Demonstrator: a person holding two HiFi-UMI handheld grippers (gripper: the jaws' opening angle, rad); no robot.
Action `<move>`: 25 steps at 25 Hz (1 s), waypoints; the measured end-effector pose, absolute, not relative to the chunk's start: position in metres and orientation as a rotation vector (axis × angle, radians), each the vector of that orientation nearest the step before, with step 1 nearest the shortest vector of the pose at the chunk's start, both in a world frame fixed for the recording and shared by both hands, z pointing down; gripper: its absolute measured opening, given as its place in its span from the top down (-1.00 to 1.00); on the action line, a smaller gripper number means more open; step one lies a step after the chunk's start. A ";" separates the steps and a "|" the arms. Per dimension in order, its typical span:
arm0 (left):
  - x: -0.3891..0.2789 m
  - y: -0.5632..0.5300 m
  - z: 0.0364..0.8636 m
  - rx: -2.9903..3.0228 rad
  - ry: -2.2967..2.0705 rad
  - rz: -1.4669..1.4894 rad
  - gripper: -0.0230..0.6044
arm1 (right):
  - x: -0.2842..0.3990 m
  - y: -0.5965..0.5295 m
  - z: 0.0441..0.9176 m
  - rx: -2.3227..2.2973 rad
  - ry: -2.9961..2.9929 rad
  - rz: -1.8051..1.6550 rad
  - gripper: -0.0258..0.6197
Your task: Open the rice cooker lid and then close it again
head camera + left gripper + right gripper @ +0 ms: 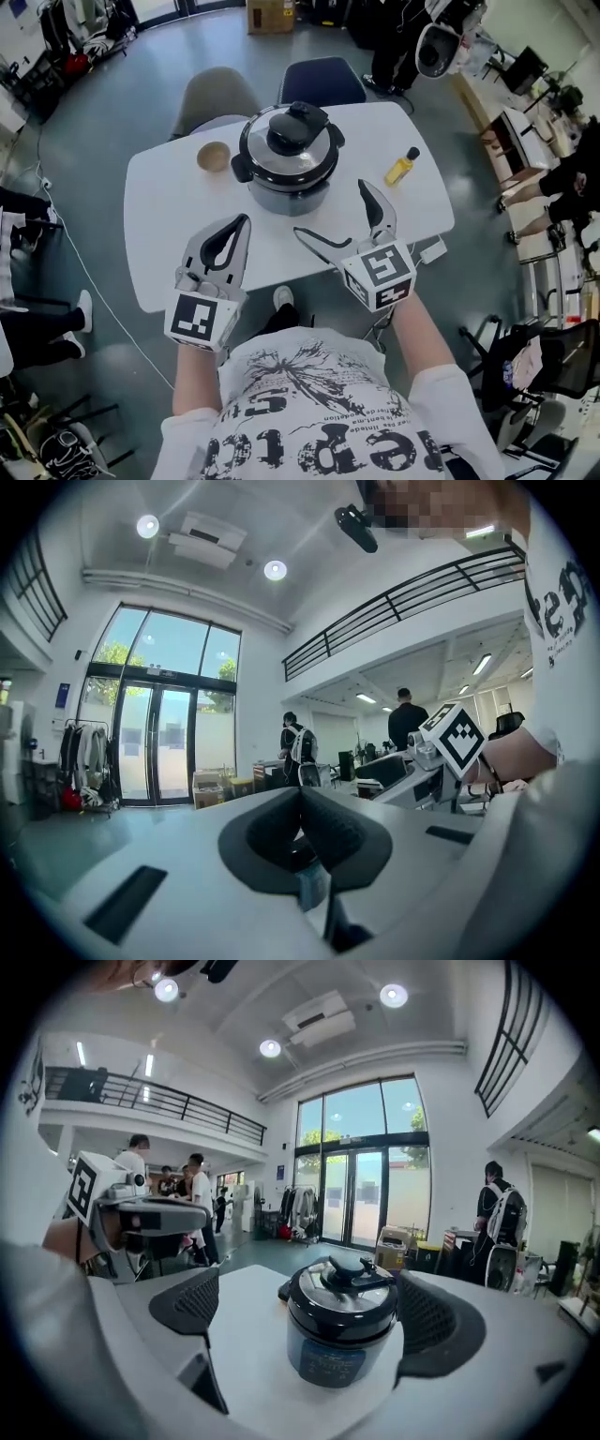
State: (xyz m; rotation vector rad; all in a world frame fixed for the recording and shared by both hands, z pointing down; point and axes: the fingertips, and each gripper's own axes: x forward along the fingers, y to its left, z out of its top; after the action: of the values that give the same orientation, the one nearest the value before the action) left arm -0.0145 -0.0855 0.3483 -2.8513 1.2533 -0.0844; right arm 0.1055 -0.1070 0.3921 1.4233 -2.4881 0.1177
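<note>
**Jaws wide on the right hand-held gripper, pressed together on the left; rice cooker shut on the counter**

The right hand-held gripper hovers over the near right part of the counter with its two jaws spread far apart and nothing between them. In the right gripper view its ribbed dark pads frame the rice cooker, which stands ahead of them and is touched by neither. From the head view the farther jaw tip comes near the cooker's right flank, with a gap showing between them.

The left hand-held gripper is held over the near left part of the counter, its jaws meeting tip to tip and gripping nothing. The left gripper view shows the two dark pads closed against each other. This gripper points toward the cooker and stops short of it.

The rice cooker sits upright near the middle of the white counter, a little toward the far edge. Its lid is seated flat on the pot, shiny metal with a black rim and a black knob handle on top.

A small round bowl stands just left of the cooker. A small yellow bottle with a dark cap lies tilted to the right, well apart from it.

Two chairs stand behind the far edge, one grey and one dark blue.
</note>
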 end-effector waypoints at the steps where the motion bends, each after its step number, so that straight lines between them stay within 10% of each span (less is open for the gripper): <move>1: -0.019 -0.104 0.344 -2.851 1.256 -0.068 0.88 | 0.100 -0.128 0.392 1.394 -2.466 0.129 -0.93; 25: -0.014 -0.280 0.337 -2.799 1.318 0.018 0.88 | 0.086 -0.382 0.467 0.833 -1.958 0.311 -0.38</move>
State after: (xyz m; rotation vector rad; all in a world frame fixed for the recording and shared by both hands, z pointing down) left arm -0.0144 -0.2797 0.3365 -2.7992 1.3178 0.0176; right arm 0.0860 -0.3824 0.4670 0.8327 -1.9584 0.3110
